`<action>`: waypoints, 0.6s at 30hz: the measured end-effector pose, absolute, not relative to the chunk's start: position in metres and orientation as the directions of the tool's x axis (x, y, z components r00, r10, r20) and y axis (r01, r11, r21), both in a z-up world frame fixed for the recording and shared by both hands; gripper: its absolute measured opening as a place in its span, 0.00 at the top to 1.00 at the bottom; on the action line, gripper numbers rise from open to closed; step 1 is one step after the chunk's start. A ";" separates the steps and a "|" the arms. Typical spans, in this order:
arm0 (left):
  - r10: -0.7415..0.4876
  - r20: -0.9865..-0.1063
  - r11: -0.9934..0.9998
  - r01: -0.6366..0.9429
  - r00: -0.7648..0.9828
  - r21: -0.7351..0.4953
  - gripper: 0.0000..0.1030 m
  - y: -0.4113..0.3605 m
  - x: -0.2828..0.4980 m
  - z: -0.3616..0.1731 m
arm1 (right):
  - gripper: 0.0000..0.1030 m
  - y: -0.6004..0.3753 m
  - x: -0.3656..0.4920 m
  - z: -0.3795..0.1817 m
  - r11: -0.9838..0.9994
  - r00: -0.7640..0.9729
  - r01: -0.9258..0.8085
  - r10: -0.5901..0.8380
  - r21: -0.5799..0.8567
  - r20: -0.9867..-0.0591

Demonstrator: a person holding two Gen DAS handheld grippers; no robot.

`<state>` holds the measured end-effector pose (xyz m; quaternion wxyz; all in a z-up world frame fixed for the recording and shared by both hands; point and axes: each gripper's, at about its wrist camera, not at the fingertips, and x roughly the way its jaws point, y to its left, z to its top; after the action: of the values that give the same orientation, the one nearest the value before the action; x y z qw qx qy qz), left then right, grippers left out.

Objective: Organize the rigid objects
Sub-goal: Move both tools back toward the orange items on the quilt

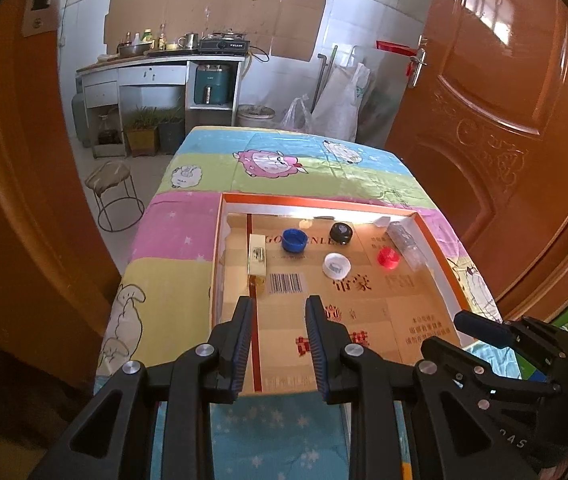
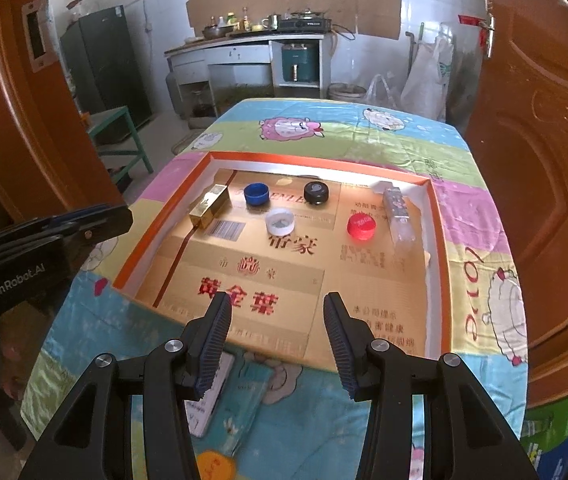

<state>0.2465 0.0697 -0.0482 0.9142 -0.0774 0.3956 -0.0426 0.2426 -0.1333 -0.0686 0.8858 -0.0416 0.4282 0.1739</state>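
- on the table, the tray [image 2: 145, 236] carried everything, its near half bare.
- along its far edge lay the gold box [image 2: 208, 211], clear bottle [image 2: 398, 216] and four caps [image 2: 361, 227].
- both grippers, left gripper [image 1: 279, 312] and right gripper [image 2: 277, 308], hovered spread and empty; approaching low and squarely would likely suit a cap.

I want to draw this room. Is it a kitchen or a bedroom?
Most likely a home kitchen. A gas stove sits on a counter against a tiled wall, with bottles and a metal pot beside it, and a gas cylinder stands by the counter.
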 end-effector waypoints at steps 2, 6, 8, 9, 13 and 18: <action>-0.142 -0.714 0.984 0.019 0.685 -0.177 0.74 0.069 0.241 -0.047 | 0.52 -0.135 0.235 -0.067 0.938 0.579 -0.339 0.269 0.072 -0.770; -0.154 -0.709 0.983 0.031 0.689 -0.182 0.74 0.067 0.227 -0.047 | 0.52 -0.136 0.222 -0.066 0.940 0.583 -0.332 0.265 0.072 -0.768; -0.159 -0.709 0.982 0.037 0.687 -0.183 0.74 0.066 0.220 -0.048 | 0.52 -0.137 0.215 -0.066 0.941 0.582 -0.331 0.262 0.070 -0.769; -0.161 -0.710 0.982 0.040 0.685 -0.184 0.74 0.065 0.216 -0.049 | 0.52 -0.137 0.212 -0.066 0.941 0.582 -0.330 0.261 0.070 -0.770; -0.173 -0.710 0.981 0.053 0.683 -0.189 0.74 0.061 0.204 -0.052 | 0.52 -0.138 0.198 -0.068 0.943 0.581 -0.327 0.259 0.071 -0.772; -0.191 -0.706 0.978 0.073 0.682 -0.194 0.74 0.057 0.186 -0.057 | 0.52 -0.141 0.183 -0.073 0.946 0.574 -0.315 0.253 0.075 -0.779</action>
<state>0.1857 0.0569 -0.0573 0.9139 -0.0751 0.3923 -0.0721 0.1827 -0.1412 -0.0734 0.8865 -0.0358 0.4327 0.1603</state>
